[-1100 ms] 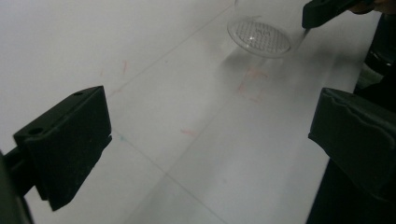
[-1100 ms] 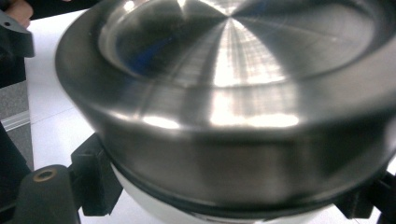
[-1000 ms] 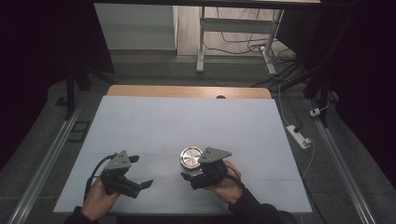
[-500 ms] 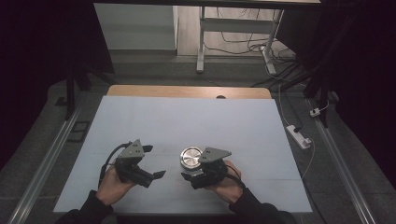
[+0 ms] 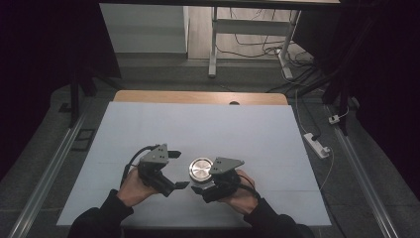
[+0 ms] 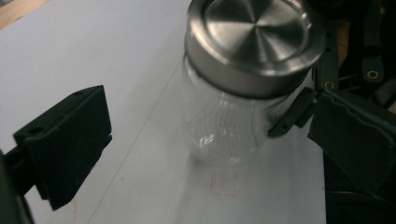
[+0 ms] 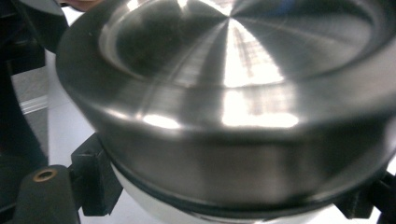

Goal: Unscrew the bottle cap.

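glass jar [image 5: 200, 171] held by the right gripper [image 5: 207, 184], near the front edge of the table [image 5: 208, 124]
right jaws clamp the clear body just under the steel lid [image 6: 254, 35]. left gripper [image 5: 177, 169] sits just beside the jar on its left, jaws spread wide and grasping nothing; the jar stands upright on the white tabletop.

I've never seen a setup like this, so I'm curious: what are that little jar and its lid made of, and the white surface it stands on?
The small see-through jar looks like clear glass or hard plastic; the table shows through its wall. Its round silver lid seems brushed metal, with fine radial streaks and bright glints. The pale white table top looks matte, perhaps a laminate or a sheet.
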The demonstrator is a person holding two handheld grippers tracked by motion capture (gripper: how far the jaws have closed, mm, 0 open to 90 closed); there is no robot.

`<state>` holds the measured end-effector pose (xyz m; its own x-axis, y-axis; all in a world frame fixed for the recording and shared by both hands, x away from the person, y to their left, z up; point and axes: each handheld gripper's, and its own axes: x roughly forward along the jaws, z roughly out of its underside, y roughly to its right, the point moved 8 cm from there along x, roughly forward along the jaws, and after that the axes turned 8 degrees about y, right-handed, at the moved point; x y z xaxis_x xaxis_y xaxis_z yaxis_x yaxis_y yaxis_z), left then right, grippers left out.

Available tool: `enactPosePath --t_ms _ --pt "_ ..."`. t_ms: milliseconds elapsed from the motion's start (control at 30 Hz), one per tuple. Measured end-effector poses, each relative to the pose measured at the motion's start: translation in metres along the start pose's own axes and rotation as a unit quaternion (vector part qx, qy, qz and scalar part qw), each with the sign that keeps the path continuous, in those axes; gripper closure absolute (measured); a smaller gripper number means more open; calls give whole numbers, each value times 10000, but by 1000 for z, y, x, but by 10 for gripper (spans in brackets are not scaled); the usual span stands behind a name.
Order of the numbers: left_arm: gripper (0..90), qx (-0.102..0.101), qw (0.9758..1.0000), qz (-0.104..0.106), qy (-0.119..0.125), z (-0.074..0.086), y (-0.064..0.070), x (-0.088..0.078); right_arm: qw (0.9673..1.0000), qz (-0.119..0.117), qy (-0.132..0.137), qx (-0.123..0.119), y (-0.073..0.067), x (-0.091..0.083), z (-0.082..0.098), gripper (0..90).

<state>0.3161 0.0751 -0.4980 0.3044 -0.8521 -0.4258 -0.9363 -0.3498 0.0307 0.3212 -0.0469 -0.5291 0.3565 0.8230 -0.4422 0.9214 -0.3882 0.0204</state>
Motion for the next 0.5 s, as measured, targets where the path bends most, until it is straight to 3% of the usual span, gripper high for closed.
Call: enactPosePath --t_ms 33,167,233,267,433,500 --pt "1 0 10000 0 0 0 0 0 10000 0 0 0 0 0 0 151" --pt "0 264 9987 443 -29 -5 2 9 9996 -250 -76 -69 -4 3 2 152" --pt "2 287 9983 507 -25 -6 2 11 9991 -391 -103 -160 -5 4 2 151" --pt "4 369 9969 691 -59 -6 3 14 9988 -448 -106 -180 -5 5 2 151" --pt "25 562 9935 988 44 -12 5 18 9969 -715 -122 -296 -9 7 0 151" --pt "52 638 9911 1169 82 -14 7 19 9962 -799 -146 -318 -11 7 0 151"
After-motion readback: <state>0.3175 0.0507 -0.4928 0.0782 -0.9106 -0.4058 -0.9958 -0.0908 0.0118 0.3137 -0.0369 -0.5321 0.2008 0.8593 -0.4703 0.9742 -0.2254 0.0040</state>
